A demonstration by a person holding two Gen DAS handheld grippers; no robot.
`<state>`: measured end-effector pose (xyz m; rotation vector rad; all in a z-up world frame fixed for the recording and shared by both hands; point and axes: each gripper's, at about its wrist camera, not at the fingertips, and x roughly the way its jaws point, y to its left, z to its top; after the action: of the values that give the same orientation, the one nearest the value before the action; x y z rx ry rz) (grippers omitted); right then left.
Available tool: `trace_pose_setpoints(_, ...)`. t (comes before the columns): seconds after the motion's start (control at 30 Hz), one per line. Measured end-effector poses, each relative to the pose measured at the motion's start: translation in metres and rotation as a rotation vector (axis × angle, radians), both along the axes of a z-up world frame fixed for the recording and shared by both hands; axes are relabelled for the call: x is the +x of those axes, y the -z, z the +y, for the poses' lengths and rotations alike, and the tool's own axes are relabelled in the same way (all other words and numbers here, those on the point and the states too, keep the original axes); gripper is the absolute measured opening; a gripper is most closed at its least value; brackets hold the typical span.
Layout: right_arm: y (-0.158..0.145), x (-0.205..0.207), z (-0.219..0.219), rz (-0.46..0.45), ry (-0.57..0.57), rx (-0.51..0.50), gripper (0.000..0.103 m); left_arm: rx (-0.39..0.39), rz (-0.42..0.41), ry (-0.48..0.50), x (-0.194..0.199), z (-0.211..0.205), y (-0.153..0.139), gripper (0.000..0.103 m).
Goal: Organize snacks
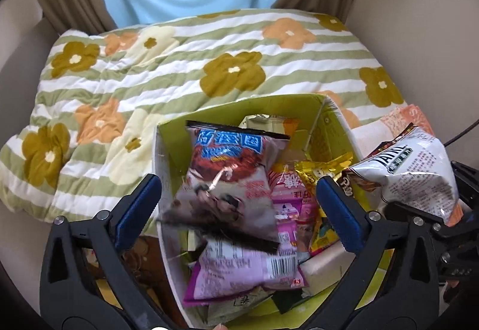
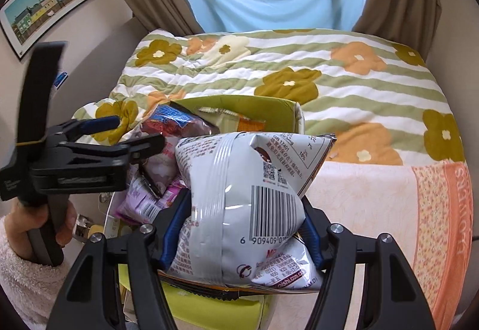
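Clamped between the right gripper's (image 2: 239,228) blue pads, a white puffed snack bag (image 2: 248,198) fills the right wrist view, its back panel showing a barcode beginning 6 909409, a QR code, "GB 17401" and part of a web address ending "oishi.com.c"; from the left wrist view the same bag reads "TAIYAL" or similar, too warped to be sure. It hangs just beside the near right rim of the green-lined cardboard box (image 1: 324,126), not yet inside. The left gripper (image 1: 239,201) stands wide over the box with nothing pressed between its pads; beneath it a pink-and-maroon chip bag (image 1: 227,180) with blue Chinese lettering lies tilted on top of the pile, blurred. Below sit a purple packet (image 1: 248,270), a pink packet (image 1: 292,204) and a gold wrapper (image 1: 317,171). By my judgement the sorting is well along: the flowered quilt (image 1: 149,69) is bare of snacks, and the white bag looks like the last to go in.
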<state>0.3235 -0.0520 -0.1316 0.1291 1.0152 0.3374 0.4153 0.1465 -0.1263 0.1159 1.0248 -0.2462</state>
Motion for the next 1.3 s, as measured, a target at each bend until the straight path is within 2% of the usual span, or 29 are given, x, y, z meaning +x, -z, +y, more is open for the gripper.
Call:
trace_pose_setpoints(0.27,0.004,-0.008,0.009,-0.002,-0.018,-0.031,0.062,-0.011,-0.023,-0.086,-0.038,0.033,-0.007,0.102)
trace_pose_setpoints(0.47,0.007,-0.012,0.022,0.013,-0.021,-0.019,0.064,-0.031,-0.034,-0.114,-0.048,0.044,-0.012,0.102)
trace_pose_setpoints(0.53,0.008,-0.013,0.028,0.023,-0.026,-0.021,0.069,-0.036,-0.041,-0.111,-0.053,0.046,-0.014,0.102)
trace_pose_setpoints(0.6,0.007,-0.019,0.031,0.0,-0.024,-0.017,0.093,-0.028,-0.047,-0.106,-0.057,0.047,-0.015,0.102)
trace_pose_setpoints(0.63,0.005,-0.023,0.032,-0.016,-0.023,-0.013,0.096,-0.024,-0.049,-0.104,-0.059,0.048,-0.015,0.102)
trace_pose_setpoints(0.8,0.008,-0.037,0.03,-0.049,0.015,-0.064,0.097,-0.046,-0.036,-0.084,-0.065,0.048,-0.011,0.102)
trace_pose_setpoints(1.03,0.001,-0.053,0.021,-0.062,0.046,-0.069,0.097,-0.054,-0.053,-0.096,-0.085,0.045,-0.016,0.102)
trace_pose_setpoints(1.2,-0.02,-0.07,0.011,-0.129,0.048,-0.056,0.097,-0.032,-0.112,-0.11,-0.114,0.034,-0.04,0.102)
trace_pose_setpoints(1.3,-0.043,-0.086,-0.005,-0.196,0.048,-0.064,0.097,-0.033,-0.185,-0.122,-0.142,0.021,-0.064,0.102)
